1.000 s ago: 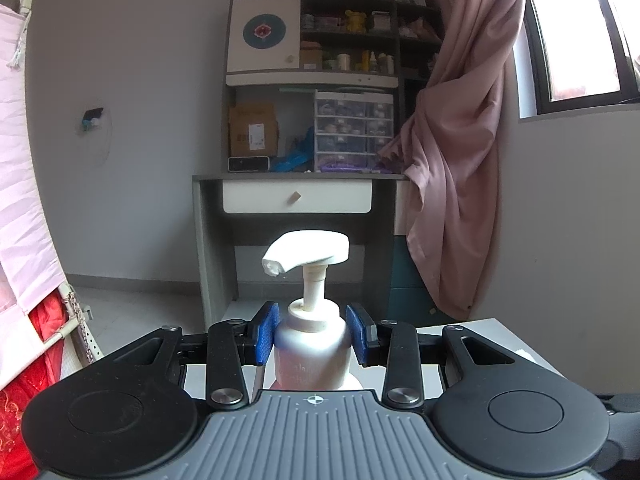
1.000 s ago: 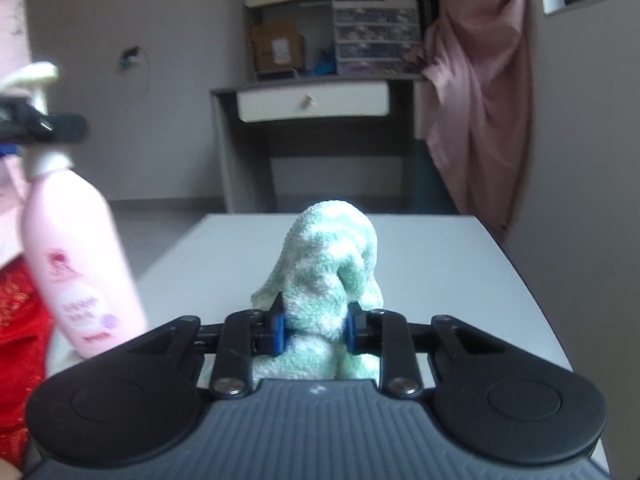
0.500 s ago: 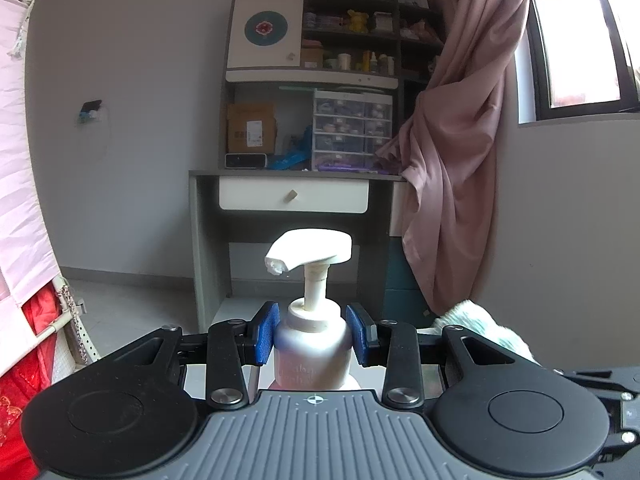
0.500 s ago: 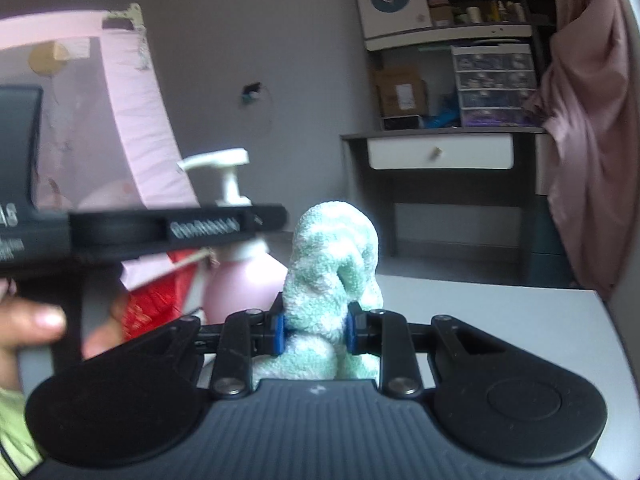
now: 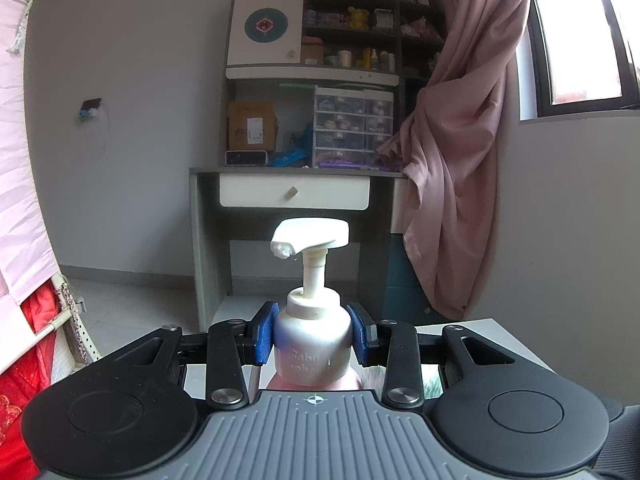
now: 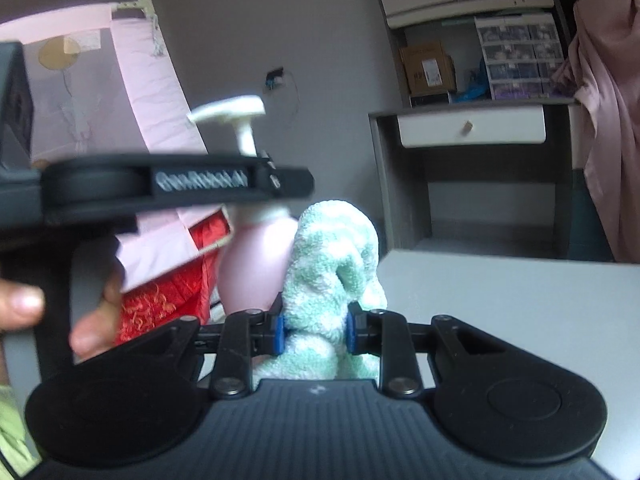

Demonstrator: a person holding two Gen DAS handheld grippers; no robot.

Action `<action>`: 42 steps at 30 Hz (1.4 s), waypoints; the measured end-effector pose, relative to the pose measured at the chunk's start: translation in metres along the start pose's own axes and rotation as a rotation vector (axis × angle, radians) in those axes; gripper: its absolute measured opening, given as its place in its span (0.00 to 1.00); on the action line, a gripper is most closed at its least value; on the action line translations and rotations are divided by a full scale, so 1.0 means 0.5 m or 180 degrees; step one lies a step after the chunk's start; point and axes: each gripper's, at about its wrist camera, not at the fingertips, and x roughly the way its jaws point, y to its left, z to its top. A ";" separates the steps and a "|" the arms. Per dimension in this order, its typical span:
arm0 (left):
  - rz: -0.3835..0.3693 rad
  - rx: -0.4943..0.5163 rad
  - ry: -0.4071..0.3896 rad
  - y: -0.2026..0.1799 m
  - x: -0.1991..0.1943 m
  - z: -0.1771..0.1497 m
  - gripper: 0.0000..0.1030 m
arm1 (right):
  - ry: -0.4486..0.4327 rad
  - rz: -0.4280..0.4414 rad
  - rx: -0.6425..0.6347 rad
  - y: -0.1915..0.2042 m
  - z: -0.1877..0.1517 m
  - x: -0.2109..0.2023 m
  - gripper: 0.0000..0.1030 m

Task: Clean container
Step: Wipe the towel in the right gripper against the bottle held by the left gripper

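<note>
Right wrist view: a white table (image 6: 520, 300) is seen, above which a pink pump bottle (image 6: 256, 264) is clamped upright by the left gripper (image 5: 312, 338); beside it a green towel (image 6: 332, 272) is pinched by the right gripper (image 6: 315, 330).

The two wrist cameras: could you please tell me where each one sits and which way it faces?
Left wrist: sits on the left gripper, facing the desk across the room; its jaws clamp the pump bottle.
Right wrist: sits on the right gripper, jaws shut on the green towel, facing the left gripper side-on; a hand shows.
Shared: bottle, desk, white table.
</note>
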 end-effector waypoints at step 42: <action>-0.0023 -0.0027 0.0047 0.002 -0.003 -0.012 0.37 | 0.0590 0.0064 -0.0171 0.038 -0.060 0.045 0.27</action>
